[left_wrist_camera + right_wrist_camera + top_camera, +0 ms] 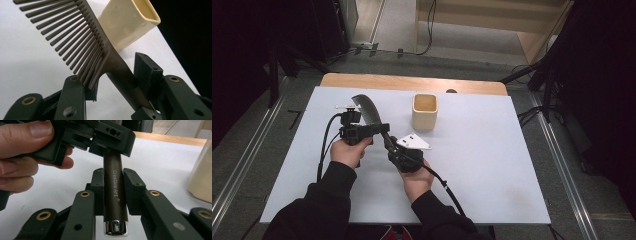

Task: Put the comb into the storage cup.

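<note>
We hold a dark comb off the table, above its left half toward the far edge. Our right gripper is clenched on the comb's round, matte brown handle (printed "Creative Art", capped in shiny chrome), pads pressing both sides. Our left gripper straddles the flat neck where the long, straight teeth begin: one pad touches the teeth's base, while the other looks just beside the handle, so we cannot tell whether it grips. The table is a smooth white sheet over a wooden top. A cream cup, squarish with rounded corners and a glossy finish, stands upright near the middle of the far edge, just right of the comb.
</note>
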